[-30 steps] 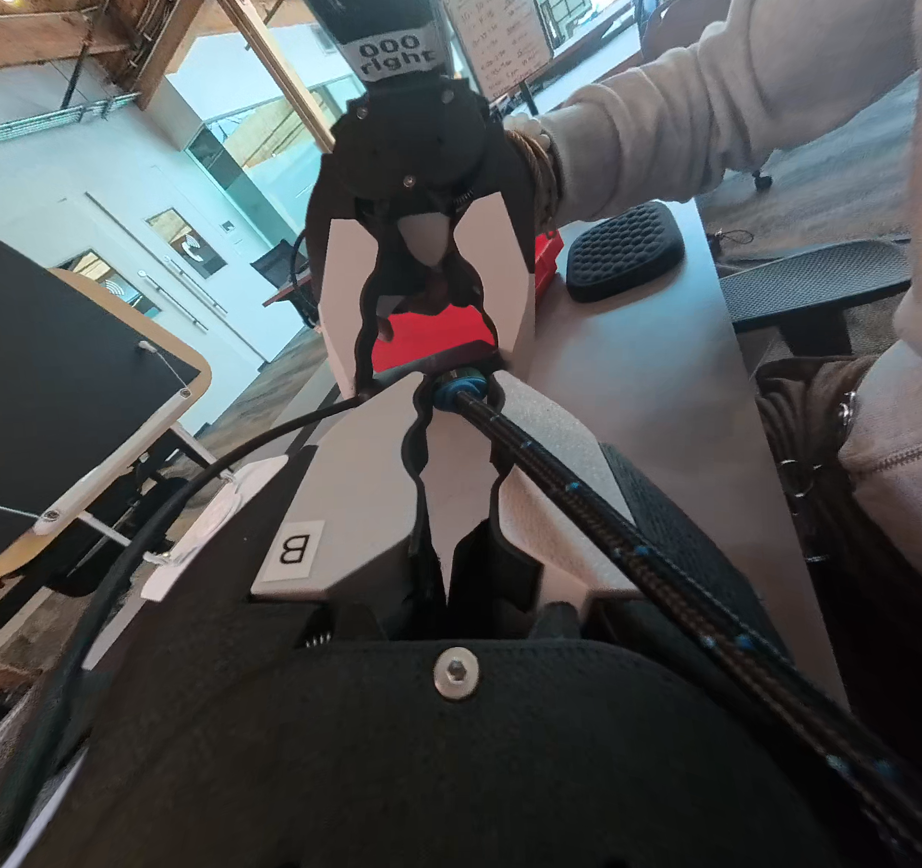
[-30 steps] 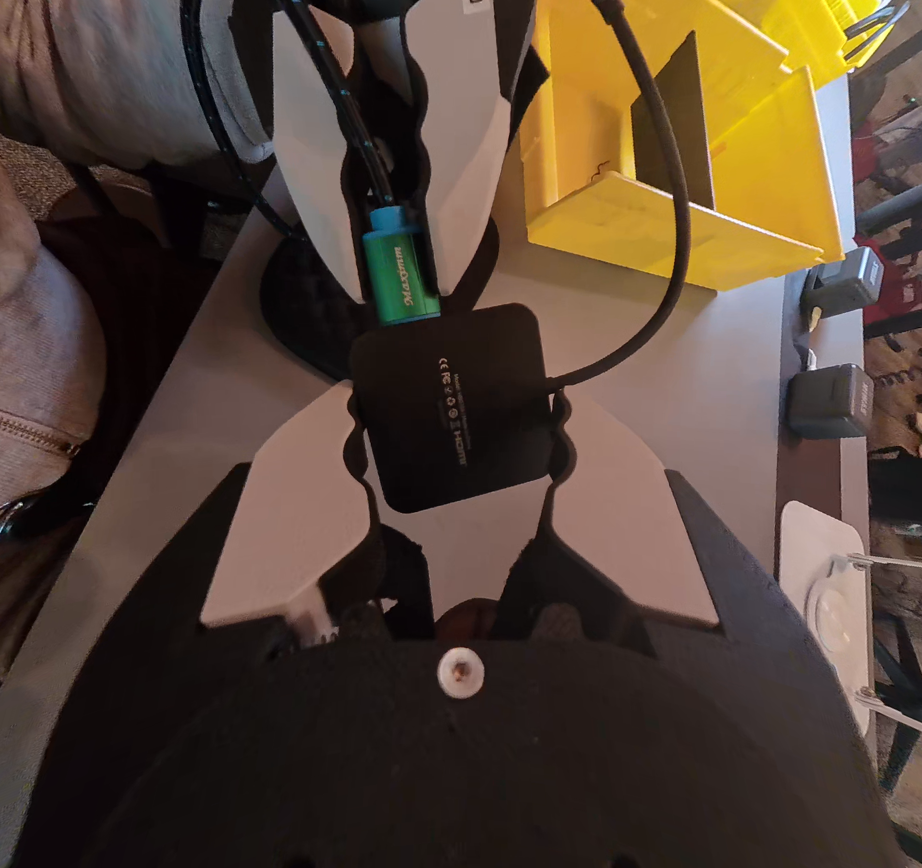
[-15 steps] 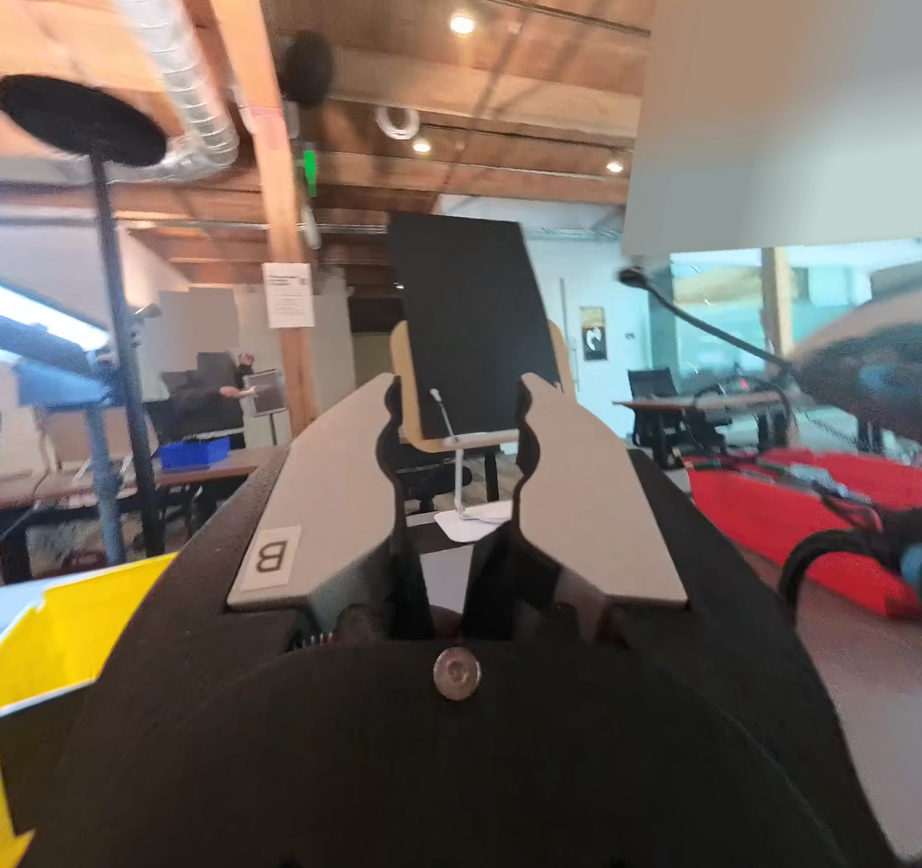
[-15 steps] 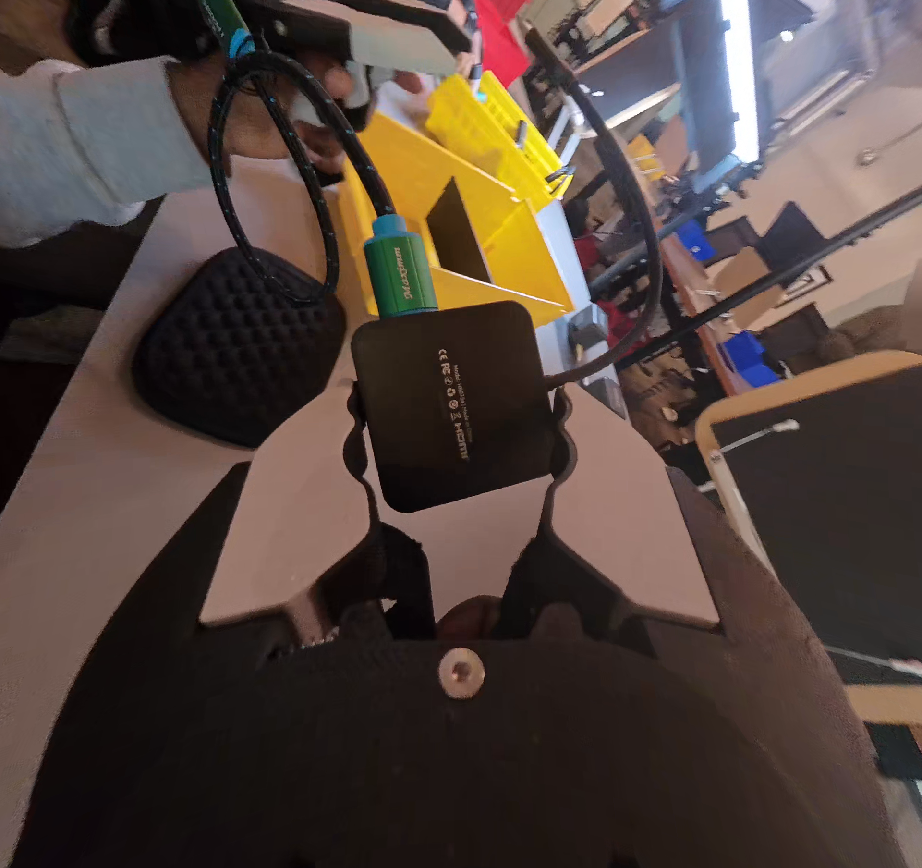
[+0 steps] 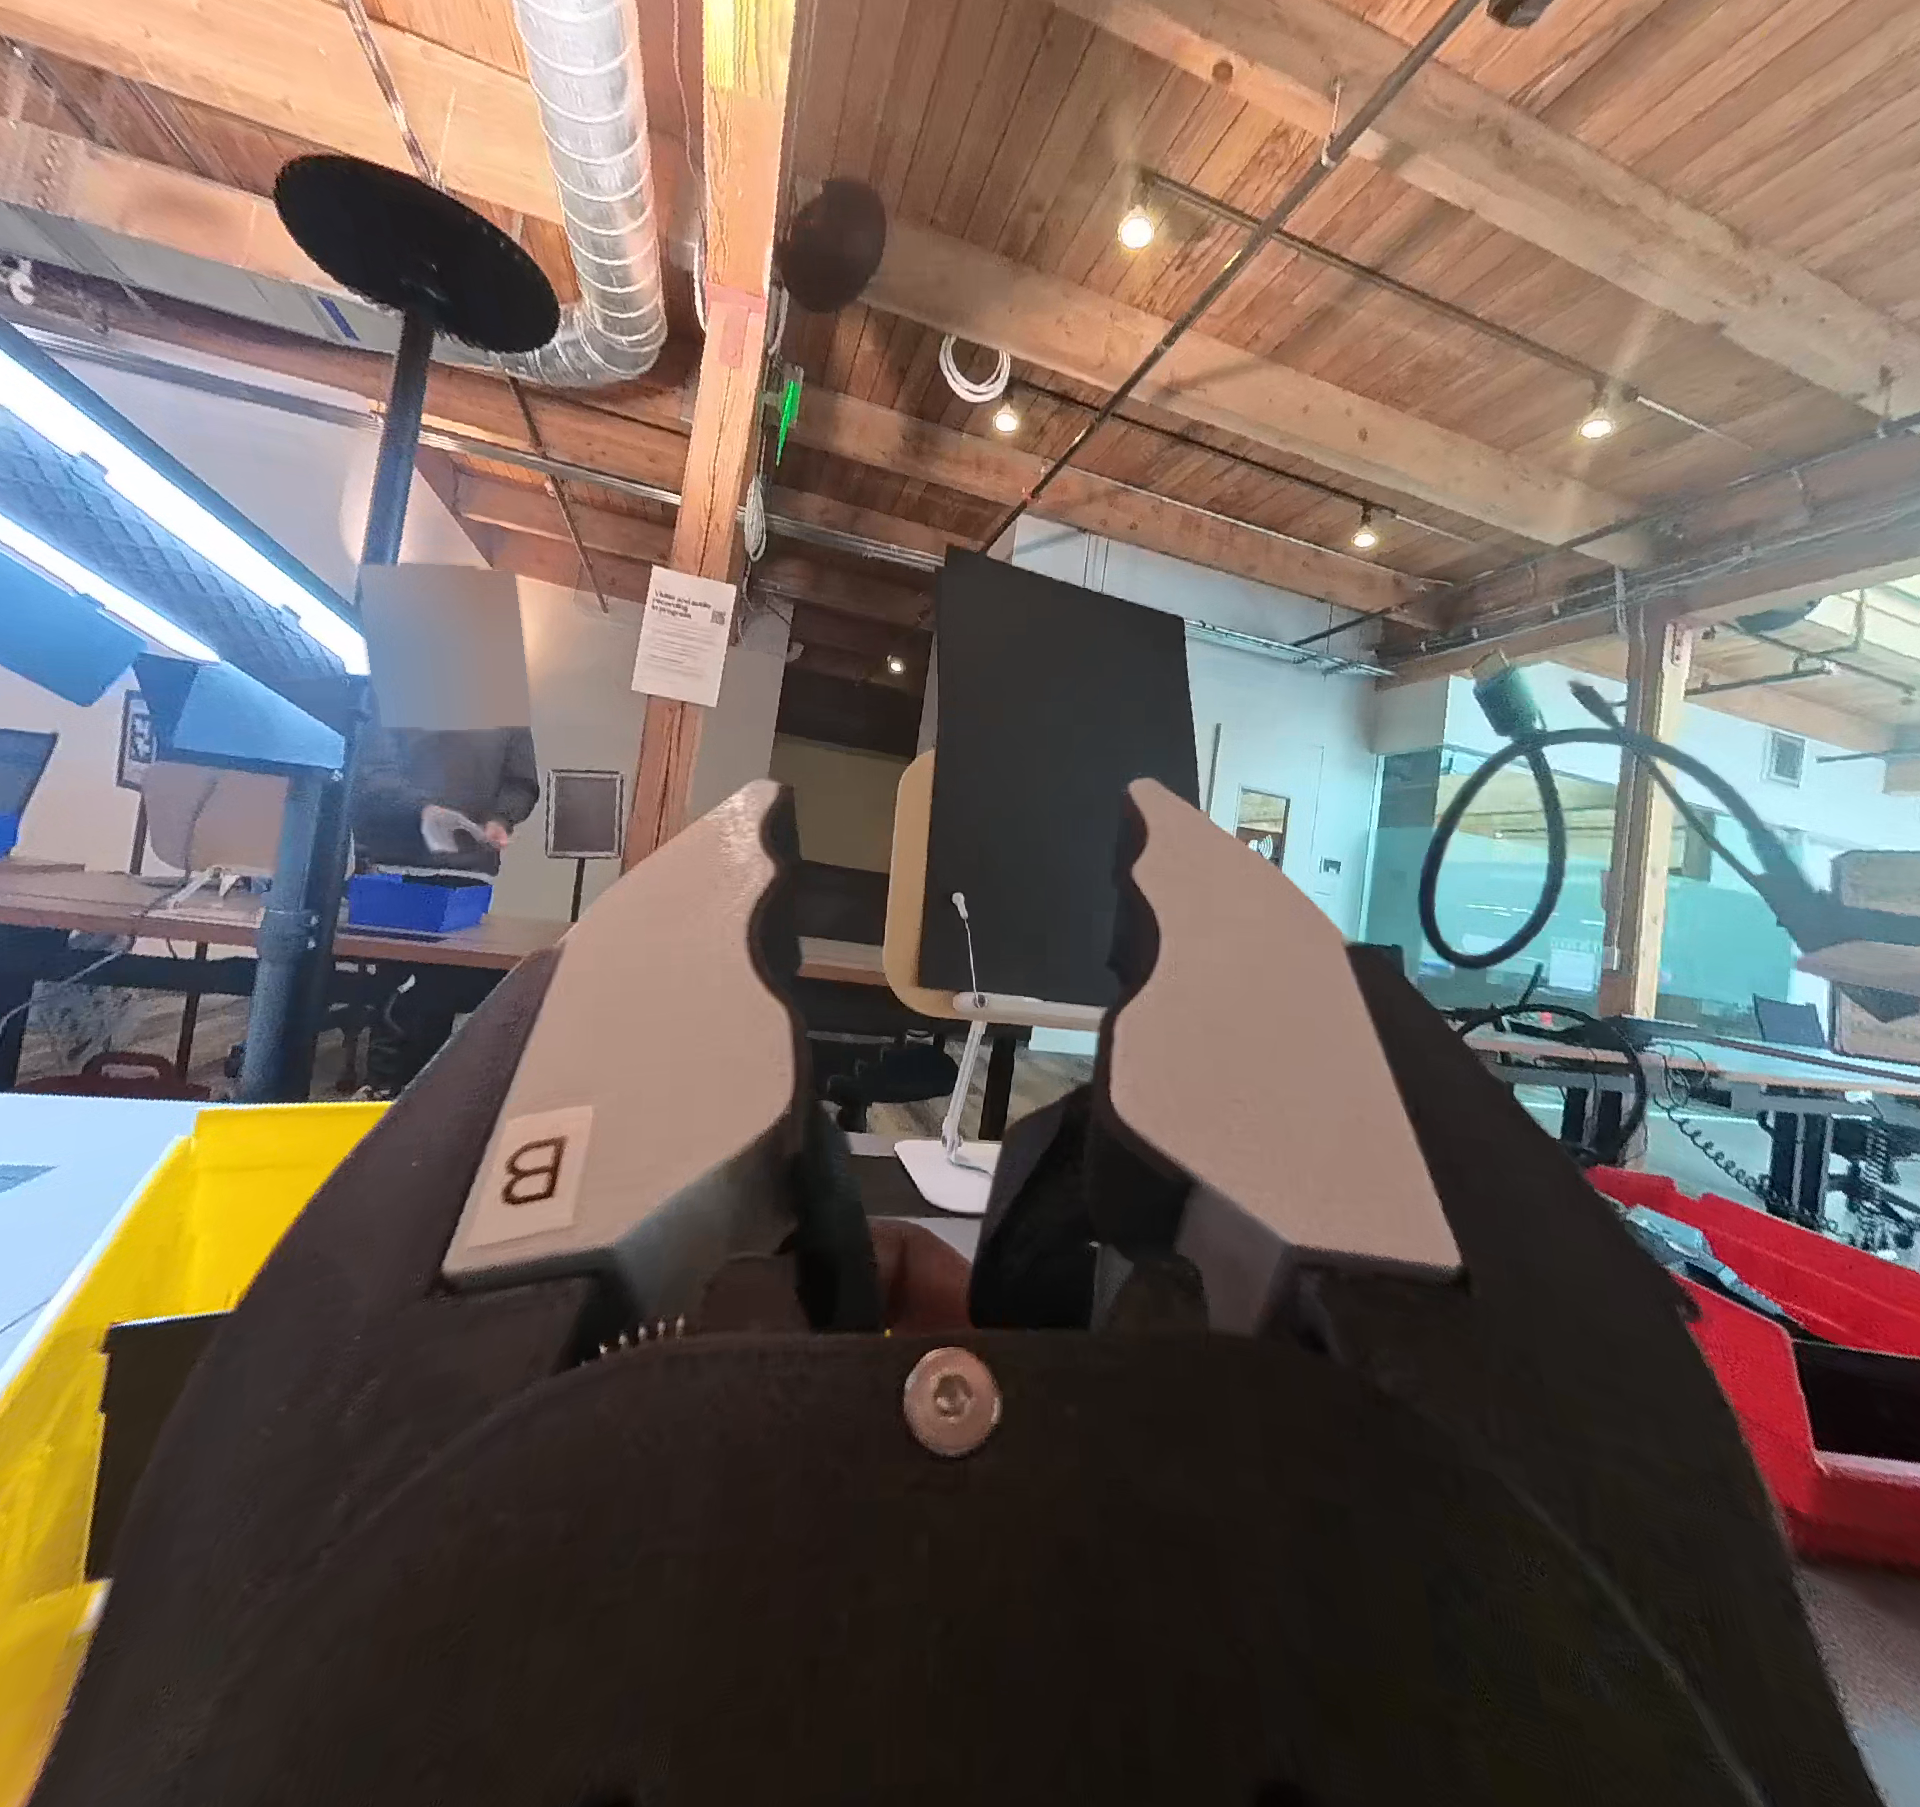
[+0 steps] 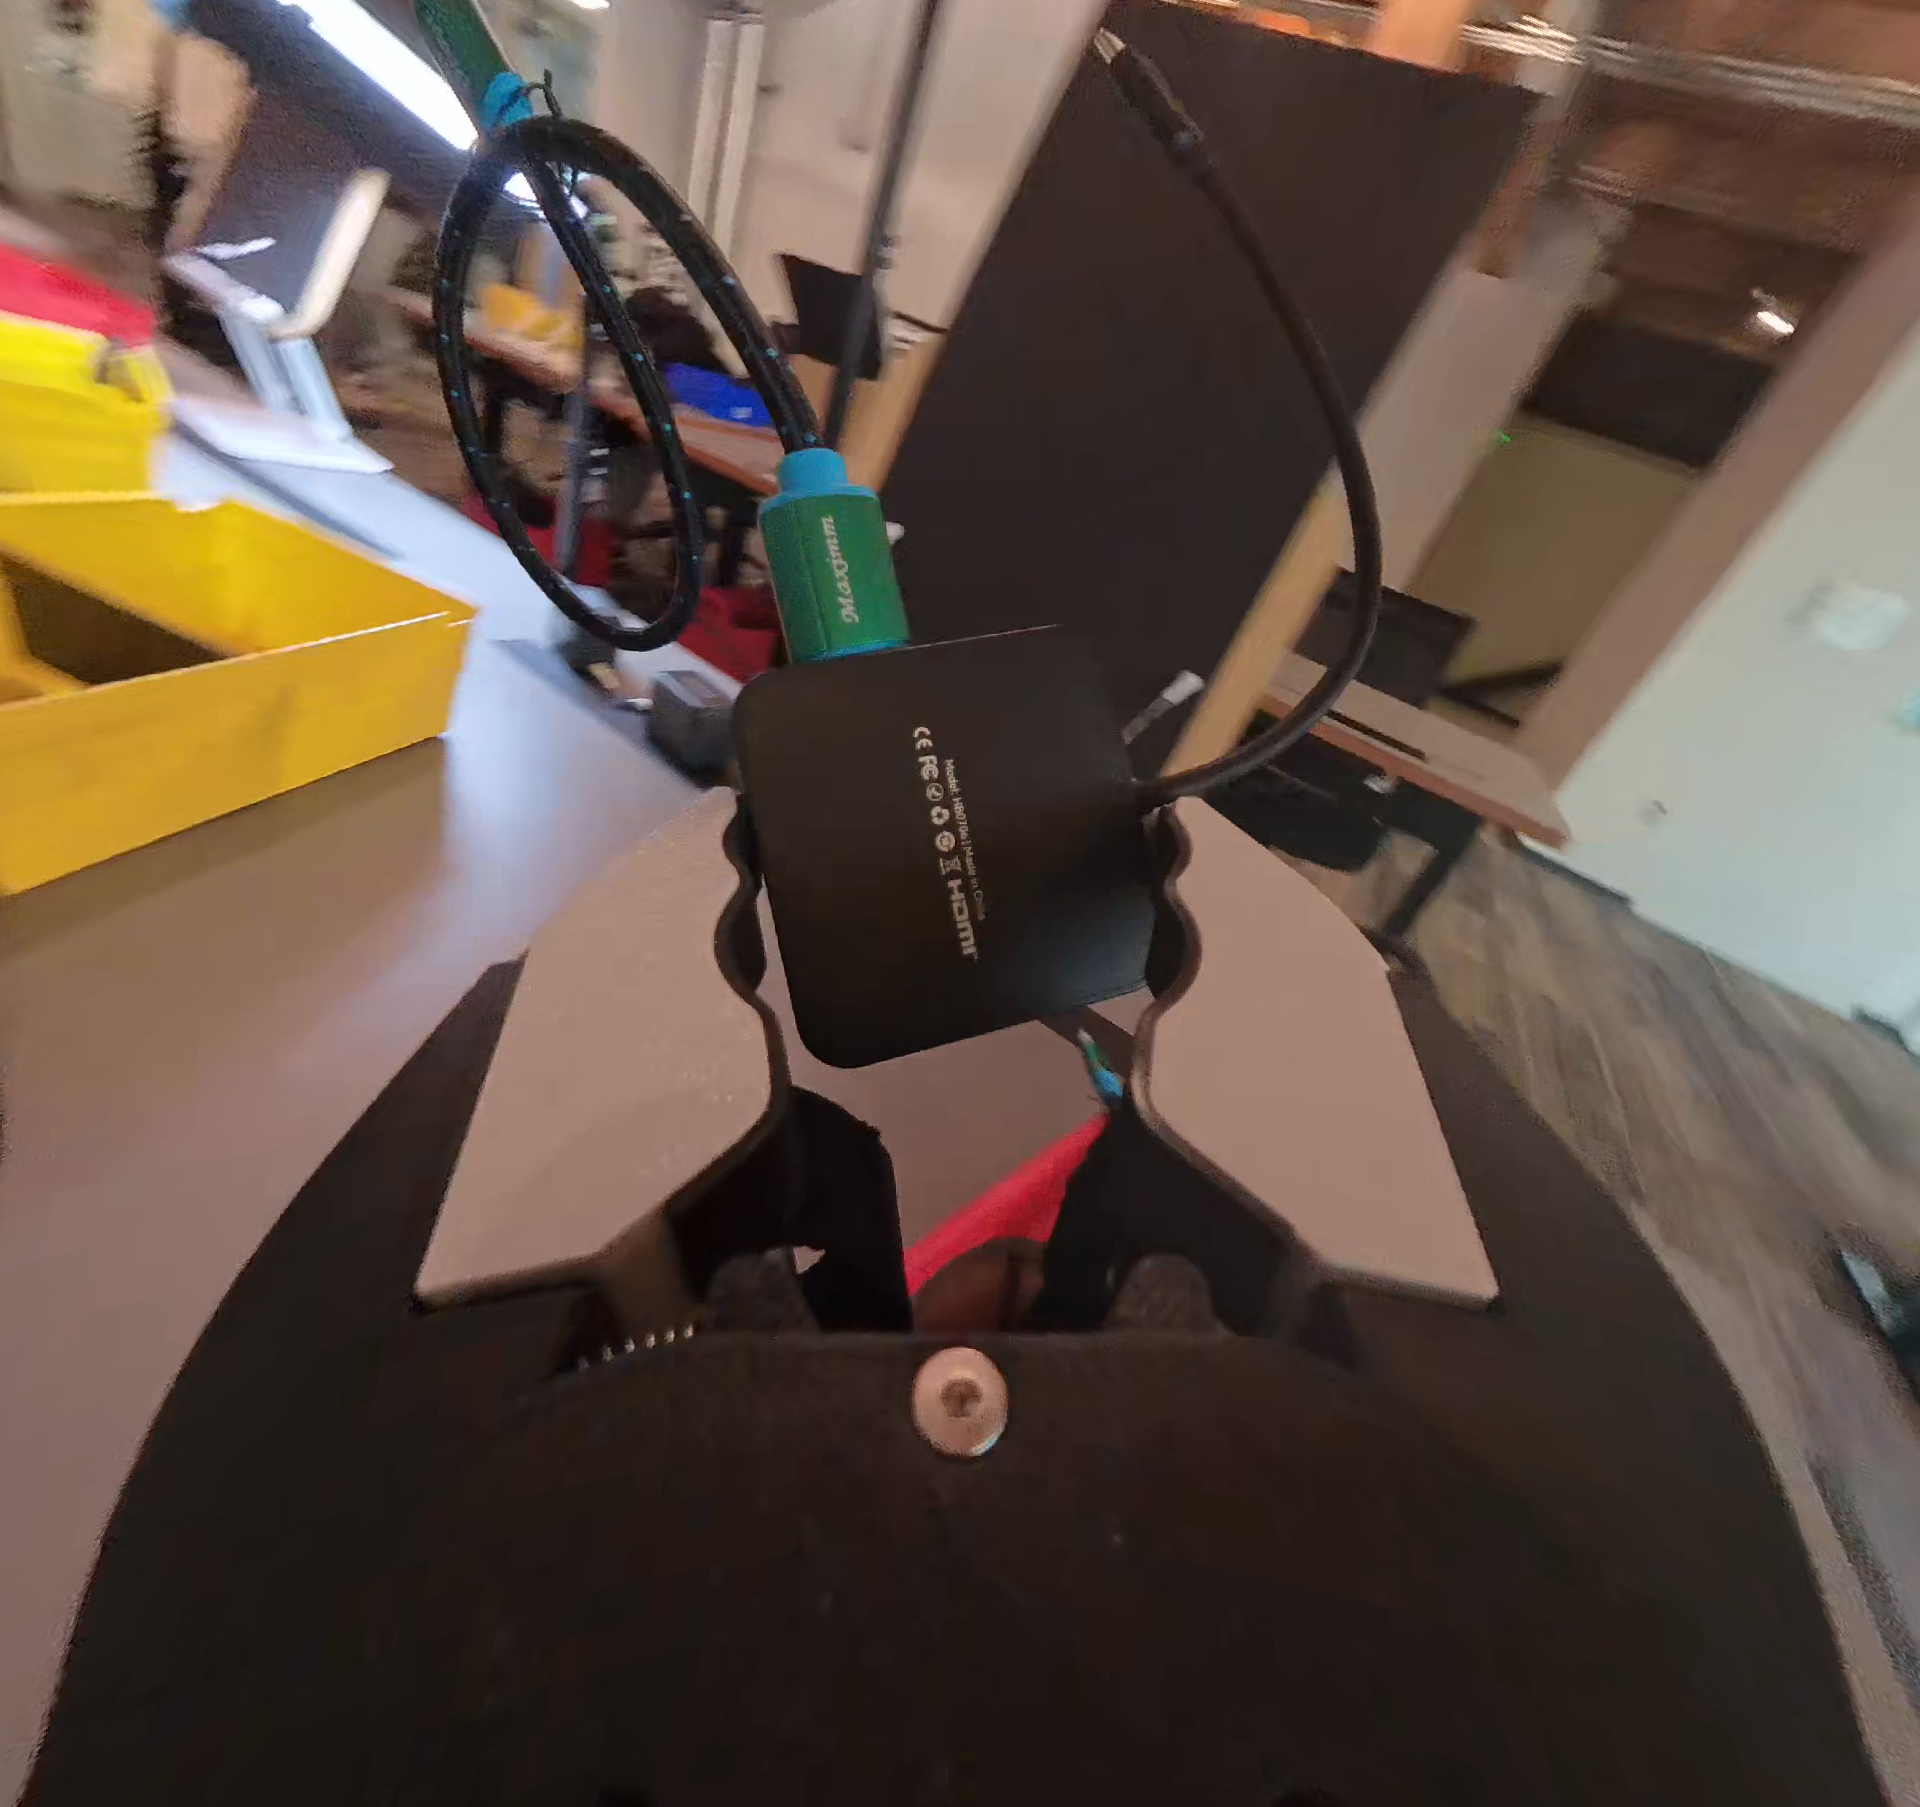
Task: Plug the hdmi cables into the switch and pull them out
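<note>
My right gripper (image 6: 951, 848) is shut on the black square HDMI switch (image 6: 940, 843) and holds it up in the air above the table. A green HDMI plug (image 6: 831, 578) sits in the switch's far left port; its braided black cable (image 6: 582, 386) loops up to a second green plug (image 6: 457, 32) that hangs free. A thin black cable (image 6: 1340, 469) leaves the switch's right side. My left gripper (image 5: 956, 838) is open and empty, pointing up at the room. The looped cable (image 5: 1496, 853) shows blurred at the right of the left wrist view.
A yellow bin (image 6: 197, 656) stands on the grey table (image 6: 260, 978) at the left; it also shows in the left wrist view (image 5: 114, 1269). A red bin (image 5: 1787, 1342) sits at the right. A black panel on a white stand (image 5: 1049, 791) stands ahead. A person (image 5: 447, 791) stands far off.
My left gripper let go of the green plug, swung away from the switch and opened wider. My right gripper tilted up with the switch, the plug still in its port.
</note>
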A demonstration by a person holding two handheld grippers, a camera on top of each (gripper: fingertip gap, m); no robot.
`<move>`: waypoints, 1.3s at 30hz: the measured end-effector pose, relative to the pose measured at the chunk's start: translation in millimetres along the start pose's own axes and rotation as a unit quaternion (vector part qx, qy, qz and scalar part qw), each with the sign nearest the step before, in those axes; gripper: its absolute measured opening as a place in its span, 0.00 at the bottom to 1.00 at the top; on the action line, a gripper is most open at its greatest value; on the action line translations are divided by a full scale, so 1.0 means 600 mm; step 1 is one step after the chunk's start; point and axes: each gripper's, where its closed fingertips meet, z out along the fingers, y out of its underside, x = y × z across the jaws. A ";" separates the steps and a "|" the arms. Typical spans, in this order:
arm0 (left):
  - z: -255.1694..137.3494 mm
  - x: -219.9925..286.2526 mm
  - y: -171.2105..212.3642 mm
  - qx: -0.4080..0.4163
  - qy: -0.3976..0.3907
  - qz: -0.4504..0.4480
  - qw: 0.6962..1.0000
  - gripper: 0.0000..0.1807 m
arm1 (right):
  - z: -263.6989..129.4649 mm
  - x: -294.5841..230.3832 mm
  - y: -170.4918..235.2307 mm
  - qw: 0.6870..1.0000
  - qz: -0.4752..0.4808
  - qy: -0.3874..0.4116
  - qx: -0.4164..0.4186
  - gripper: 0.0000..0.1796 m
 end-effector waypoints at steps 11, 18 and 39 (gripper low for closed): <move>-0.012 -0.015 -0.022 0.027 -0.023 0.005 0.999 0.23 | -0.057 0.165 0.231 0.959 0.175 0.178 -0.131 0.41; -0.010 -0.012 -0.016 0.014 -0.018 0.009 1.000 0.23 | -0.079 0.177 0.314 0.933 0.176 0.202 -0.238 0.41; -0.025 -0.038 -0.027 -0.006 -0.038 0.030 0.999 0.22 | -0.227 0.224 0.401 0.846 0.196 0.218 -0.445 0.39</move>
